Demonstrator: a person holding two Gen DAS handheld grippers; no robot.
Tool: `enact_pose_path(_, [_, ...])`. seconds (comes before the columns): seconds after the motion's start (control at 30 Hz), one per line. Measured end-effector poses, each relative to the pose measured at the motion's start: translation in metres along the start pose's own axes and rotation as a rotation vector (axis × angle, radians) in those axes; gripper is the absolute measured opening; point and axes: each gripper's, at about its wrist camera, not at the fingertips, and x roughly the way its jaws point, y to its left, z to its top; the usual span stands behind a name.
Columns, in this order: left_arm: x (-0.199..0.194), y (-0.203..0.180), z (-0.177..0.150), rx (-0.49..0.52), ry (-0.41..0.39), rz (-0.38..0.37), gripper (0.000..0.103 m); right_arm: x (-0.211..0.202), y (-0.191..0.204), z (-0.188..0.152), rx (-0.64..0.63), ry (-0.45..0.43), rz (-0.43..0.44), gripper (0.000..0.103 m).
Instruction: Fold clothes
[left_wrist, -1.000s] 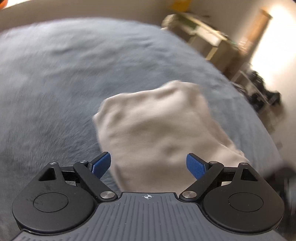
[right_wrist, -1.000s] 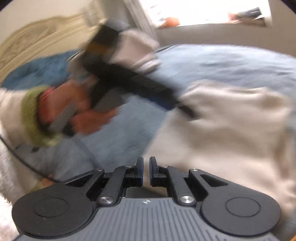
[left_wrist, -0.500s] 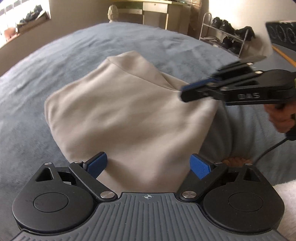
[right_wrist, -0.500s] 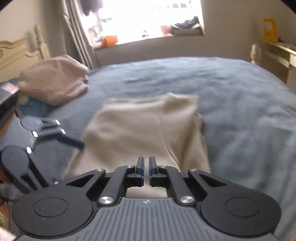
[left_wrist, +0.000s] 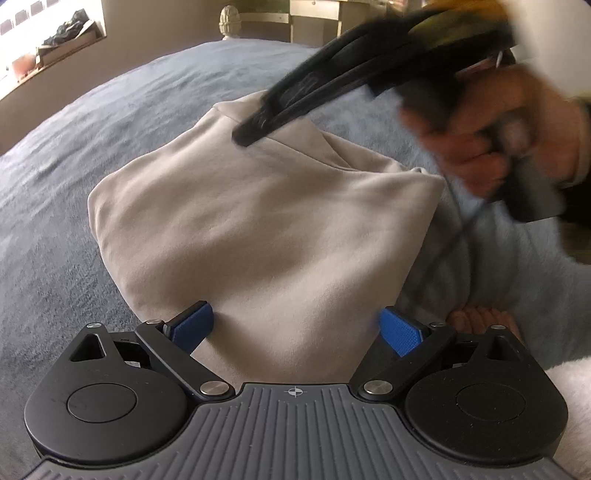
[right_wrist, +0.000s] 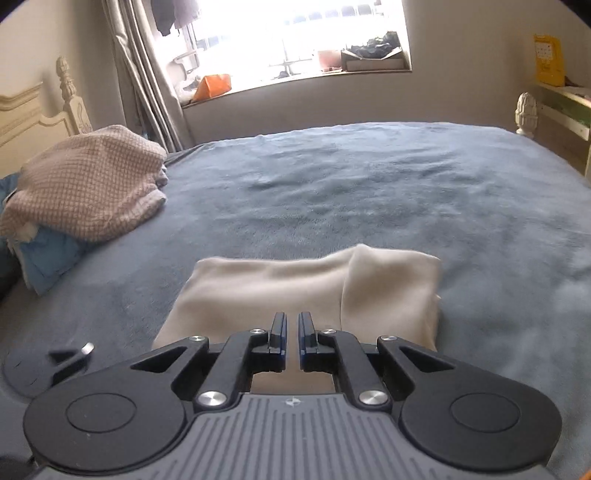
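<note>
1. My left gripper (left_wrist: 295, 328): jaws spread wide, gripping nothing; the folded beige garment (left_wrist: 266, 221) lies between and just ahead of the pads.
2. My right gripper (right_wrist: 291, 332): pinched shut, empty, tips over the garment's far edge.
3. Garment's long axis runs across my right gripper; left is nearer.
4. Beyond: blue bedspread (right_wrist: 369, 177), folded pile (right_wrist: 81, 184) at far left.

A home bedroom: bed (right_wrist: 369, 177), carved headboard (right_wrist: 33, 110), curtained window (right_wrist: 295, 33).
</note>
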Motion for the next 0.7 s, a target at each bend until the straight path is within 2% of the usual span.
enact_pose_path(0.1, [-0.003, 0.002, -0.001, -0.025, -0.012, -0.019, 0.098, 0.028, -0.011, -0.005, -0.001, 0.065, -0.070, 0.004])
enact_pose_path(0.17, [-0.004, 0.004, -0.001, -0.047, -0.011, -0.034, 0.098, 0.026, -0.008, 0.000, 0.014, 0.071, -0.081, 0.005])
enact_pose_path(0.3, [-0.007, 0.012, -0.002, -0.099, -0.024, -0.074, 0.098, 0.005, 0.002, 0.010, -0.007, -0.012, -0.060, 0.006])
enact_pose_path(0.37, [-0.006, 0.017, -0.001, -0.128, -0.029, -0.091, 0.098, 0.009, -0.001, 0.014, 0.003, -0.027, -0.080, 0.007])
enact_pose_path(0.47, [-0.008, 0.022, 0.000, -0.164, -0.042, -0.113, 0.098, 0.028, -0.016, 0.015, 0.067, 0.006, -0.126, 0.012])
enact_pose_path(0.57, [-0.014, 0.026, -0.001, -0.194, -0.048, -0.131, 0.097, 0.037, -0.037, 0.008, 0.192, 0.026, -0.086, 0.012])
enact_pose_path(0.7, [-0.024, 0.040, 0.001, -0.261, -0.068, -0.150, 0.097, 0.022, -0.047, 0.006, 0.274, 0.019, -0.064, 0.013])
